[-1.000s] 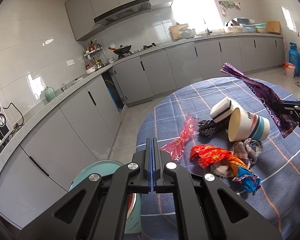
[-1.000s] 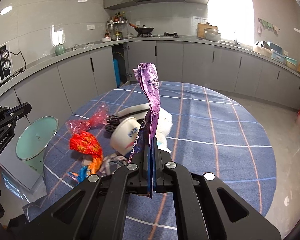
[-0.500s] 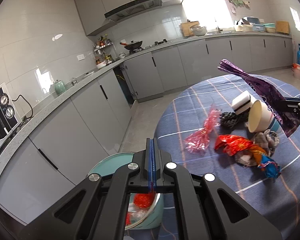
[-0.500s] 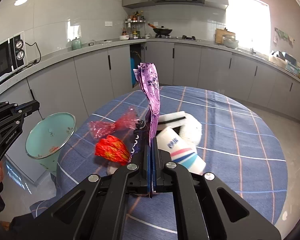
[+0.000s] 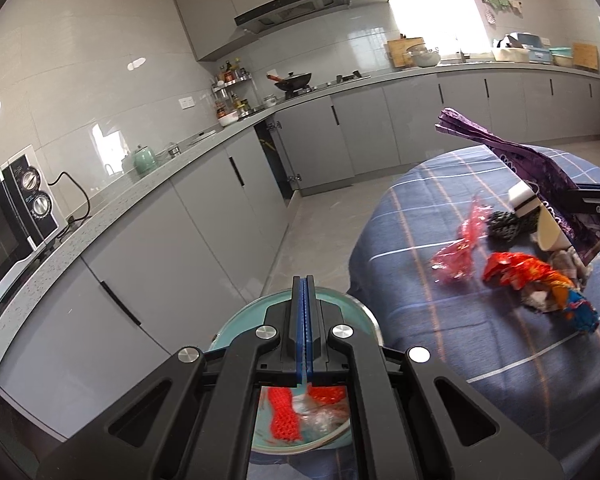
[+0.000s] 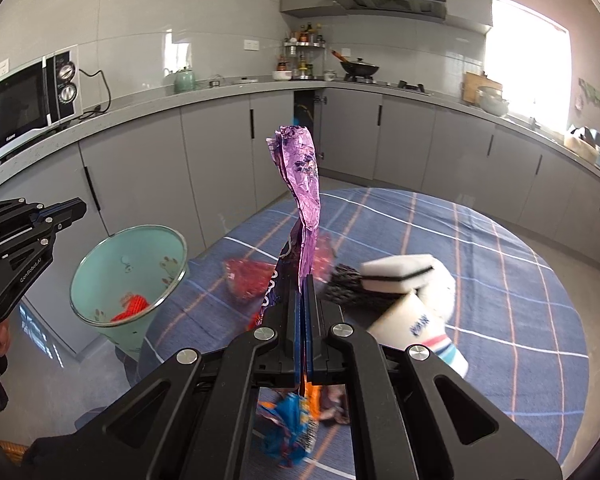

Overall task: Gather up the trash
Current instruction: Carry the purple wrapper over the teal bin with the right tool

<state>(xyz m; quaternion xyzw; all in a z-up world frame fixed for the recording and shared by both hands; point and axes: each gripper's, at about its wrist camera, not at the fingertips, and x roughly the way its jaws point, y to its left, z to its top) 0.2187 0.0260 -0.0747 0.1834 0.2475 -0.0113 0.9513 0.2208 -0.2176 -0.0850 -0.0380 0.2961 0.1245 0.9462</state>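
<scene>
My right gripper (image 6: pixel 303 280) is shut on a long purple foil wrapper (image 6: pixel 304 184), which stands up from the jaws above the blue checked table (image 6: pixel 500 280). The left wrist view shows that wrapper (image 5: pixel 532 168) held at the far right. My left gripper (image 5: pixel 304 280) is shut with nothing in it and hangs over the teal bin (image 5: pixel 240 320) beside the table's edge. Red mesh trash (image 5: pixel 284 416) lies inside the bin (image 6: pixel 120 264). On the cloth lie a pink cellophane wrapper (image 5: pixel 460 248), a red-orange wrapper (image 5: pixel 512 268) and a blue-orange one (image 5: pixel 580 312).
A paper cup (image 6: pixel 420 320) lies on its side next to a white sponge (image 6: pixel 396 272) and a black scrubber (image 6: pixel 340 284). Grey cabinets (image 5: pixel 204 232) and a counter with a microwave (image 5: pixel 8 216) run along the left. A strip of floor separates them from the table.
My left gripper has swung left off the table to over the bin, whose inside now shows. The right gripper has carried the purple wrapper left, toward the bin side of the table.
</scene>
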